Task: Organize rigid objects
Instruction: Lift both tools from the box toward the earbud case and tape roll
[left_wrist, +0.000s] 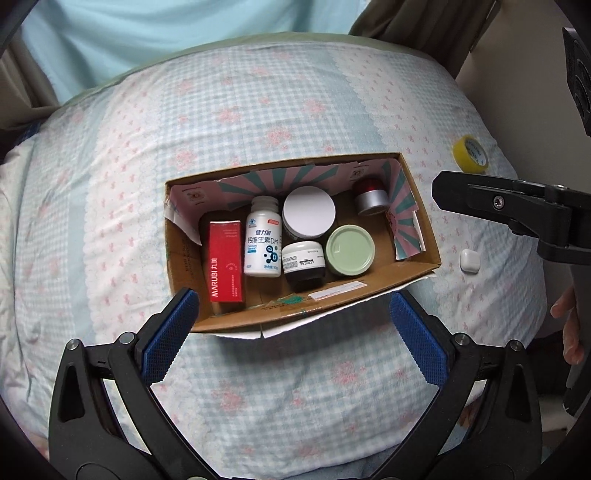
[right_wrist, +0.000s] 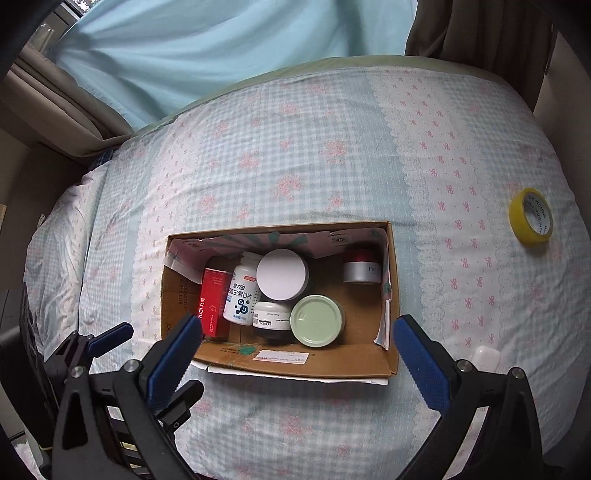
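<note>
An open cardboard box (left_wrist: 236, 317) (right_wrist: 332, 363) lies on the bed. Inside it are a red MARUBI carton (left_wrist: 226, 267) (right_wrist: 214, 301), a white pill bottle (left_wrist: 263, 240) (right_wrist: 242, 291), a jar with a white lid (left_wrist: 308, 212) (right_wrist: 282, 274), a small white cream jar (left_wrist: 303, 264) (right_wrist: 271, 317), a green-lidded jar (left_wrist: 351, 249) (right_wrist: 316, 320) and a red-and-silver jar (left_wrist: 371, 197) (right_wrist: 361, 269). My left gripper (left_wrist: 293, 299) hangs open above the box's near wall, holding nothing. My right gripper (right_wrist: 298, 321) is open and empty too, above the box.
A yellow tape roll (left_wrist: 471, 153) (right_wrist: 531, 216) and a small white case (left_wrist: 468, 260) (right_wrist: 485, 356) lie on the checked bedspread (left_wrist: 258, 110) right of the box. A light blue curtain (right_wrist: 221, 44) hangs behind the bed. A hand (left_wrist: 569, 325) shows at the right edge.
</note>
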